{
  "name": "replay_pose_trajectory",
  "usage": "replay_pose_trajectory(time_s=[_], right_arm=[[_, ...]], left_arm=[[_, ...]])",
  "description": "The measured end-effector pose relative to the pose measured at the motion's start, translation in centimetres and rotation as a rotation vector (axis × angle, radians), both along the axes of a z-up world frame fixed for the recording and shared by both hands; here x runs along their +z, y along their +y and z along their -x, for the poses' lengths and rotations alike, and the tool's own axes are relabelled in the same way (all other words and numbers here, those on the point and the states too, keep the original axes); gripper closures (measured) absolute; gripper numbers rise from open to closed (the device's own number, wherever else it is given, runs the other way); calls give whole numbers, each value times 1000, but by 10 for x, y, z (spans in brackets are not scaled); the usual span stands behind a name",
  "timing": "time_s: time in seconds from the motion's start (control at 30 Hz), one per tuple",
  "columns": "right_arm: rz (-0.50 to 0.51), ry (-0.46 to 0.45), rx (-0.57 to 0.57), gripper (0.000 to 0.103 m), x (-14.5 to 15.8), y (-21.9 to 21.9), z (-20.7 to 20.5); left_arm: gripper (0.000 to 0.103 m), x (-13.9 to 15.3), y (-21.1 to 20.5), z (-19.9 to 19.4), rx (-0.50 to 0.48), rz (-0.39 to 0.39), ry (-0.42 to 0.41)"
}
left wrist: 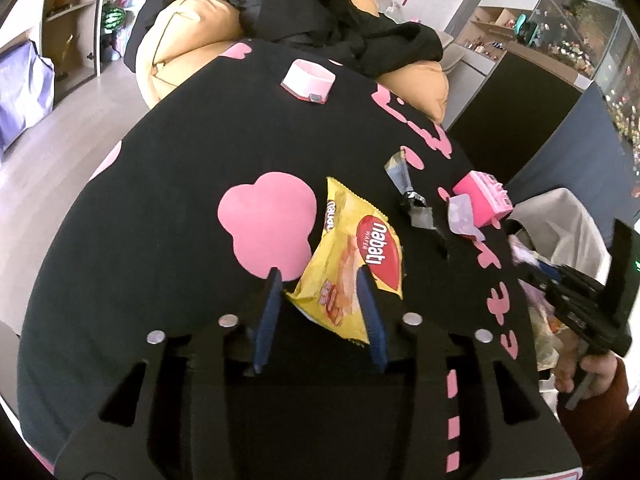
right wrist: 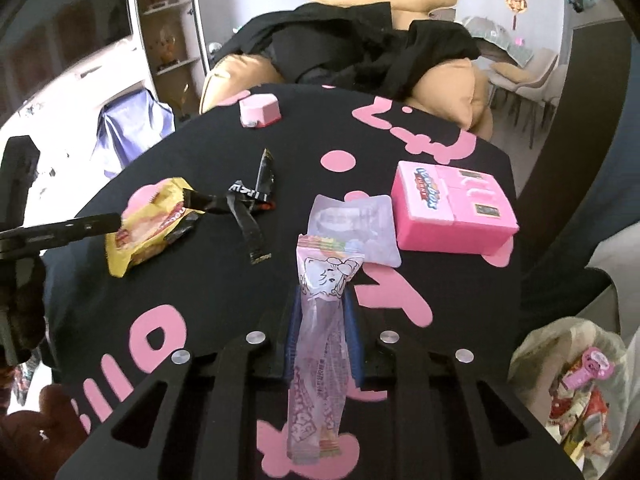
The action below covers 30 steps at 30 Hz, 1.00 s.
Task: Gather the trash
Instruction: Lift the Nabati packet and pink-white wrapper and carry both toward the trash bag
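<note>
Right wrist view: right gripper pinches a clear pink candy wrapper. Left gripper stands narrow around the yellow wafer packet; contact unclear. Black wrapper lies at two o'clock, table edge and trash bag at three.

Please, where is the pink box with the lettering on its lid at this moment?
In the right wrist view the pink box lies on the black cloth, right of centre, next to the flat clear packet. The left wrist view shows it near the cloth's right edge.
</note>
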State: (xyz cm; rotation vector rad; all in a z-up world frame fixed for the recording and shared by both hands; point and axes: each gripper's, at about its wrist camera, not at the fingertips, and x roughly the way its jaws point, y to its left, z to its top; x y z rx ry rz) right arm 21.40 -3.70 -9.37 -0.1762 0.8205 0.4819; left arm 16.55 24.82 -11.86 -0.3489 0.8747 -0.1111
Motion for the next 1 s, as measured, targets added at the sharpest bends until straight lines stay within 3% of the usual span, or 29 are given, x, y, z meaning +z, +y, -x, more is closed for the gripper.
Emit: replay_pose_trajectory(time_s=[0.2,0.63,0.67,0.73,0.8,1.0], right_arm=[[-45,6,-16,82,-2,-14,7],[-77,5,-35,82,-12,-30,16],[-81,7,-38,82,-12,-31,17],[-89,9,-43,82,-14,-34,17],[-96,10,-47,82,-14,-37,18],[-120,-21,-57,82,-3,-46,21]], left_arm=[[59,-6,-17,-15,-19,-69,41],[51,-10,-55,-33,-49,-247,25],[55,-10,-58,-33,-52,-270,15],[76,-11,-61,-34,-60,-293,3],[84,-9,-59,-32,-54,-260,-7],[86,22,-56,-18,-23,-217,-85]])
